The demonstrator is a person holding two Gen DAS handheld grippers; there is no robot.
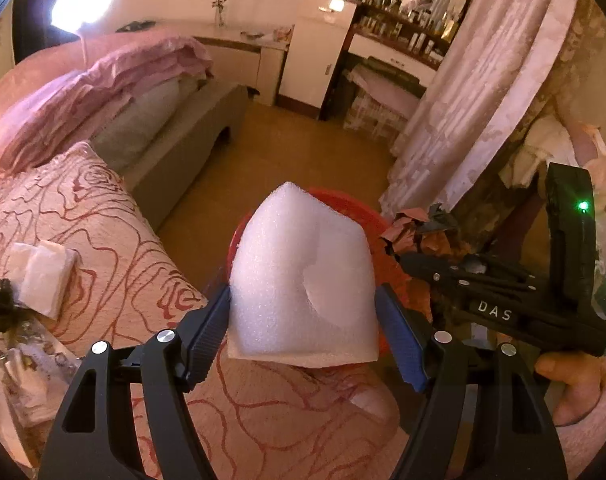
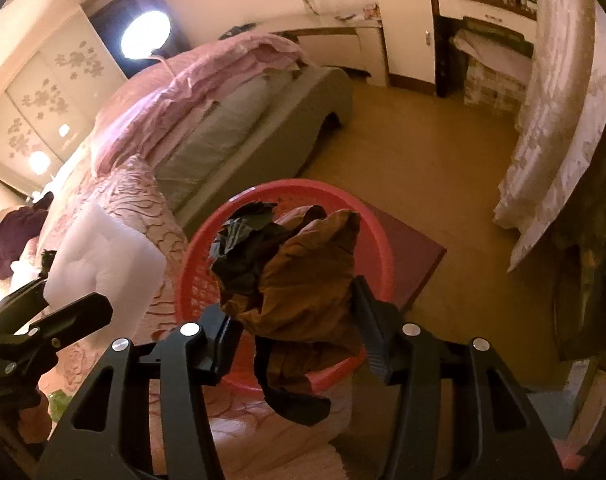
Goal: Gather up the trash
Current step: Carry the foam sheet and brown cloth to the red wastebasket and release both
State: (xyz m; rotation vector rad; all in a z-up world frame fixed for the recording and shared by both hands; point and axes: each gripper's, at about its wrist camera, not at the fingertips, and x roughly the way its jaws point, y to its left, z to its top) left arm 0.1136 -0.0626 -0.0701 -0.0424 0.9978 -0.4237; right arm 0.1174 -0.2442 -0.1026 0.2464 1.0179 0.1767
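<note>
In the left wrist view, the left gripper is clamping a white foam packing block between its blue pads, tilting down over the round red plastic basket beside the rose-patterned pink bedspread. To drop it cleanly, the block should be centred over the rim before the pads part.

In the right wrist view, the right gripper is pinching a crumpled brown and black wrapper wad, angling downward directly above the basket.
</note>
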